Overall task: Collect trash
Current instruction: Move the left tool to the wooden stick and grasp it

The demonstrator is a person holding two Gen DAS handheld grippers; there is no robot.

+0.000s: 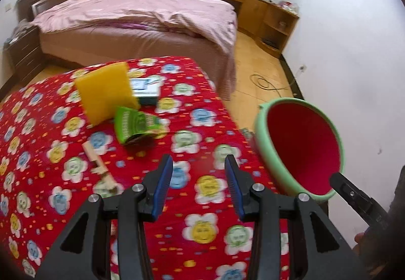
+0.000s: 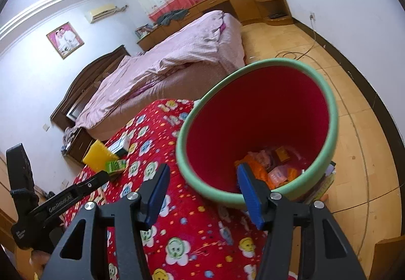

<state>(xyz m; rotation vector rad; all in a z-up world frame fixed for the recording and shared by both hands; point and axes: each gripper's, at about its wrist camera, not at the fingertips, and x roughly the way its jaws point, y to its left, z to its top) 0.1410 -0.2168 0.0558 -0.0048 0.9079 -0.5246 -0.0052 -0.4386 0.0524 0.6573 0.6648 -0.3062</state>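
Left tool (image 1: pixel 198 166), wide and empty, should drop squarely over the green packet (image 1: pixel 134 125); right tool (image 2: pixel 201 176), wide, straddles the bin (image 2: pixel 255 201) rim.

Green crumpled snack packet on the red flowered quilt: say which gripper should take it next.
Left. The open left gripper points at the green crumpled snack packet just ahead of its fingertips; the open right gripper faces the green-rimmed red bin.

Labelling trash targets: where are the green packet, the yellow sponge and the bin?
green packet (image 1: pixel 134 125), left wrist view, front face.
yellow sponge (image 1: pixel 106 92), left wrist view, broad face.
bin (image 2: pixel 253 113), right wrist view, red inner wall.
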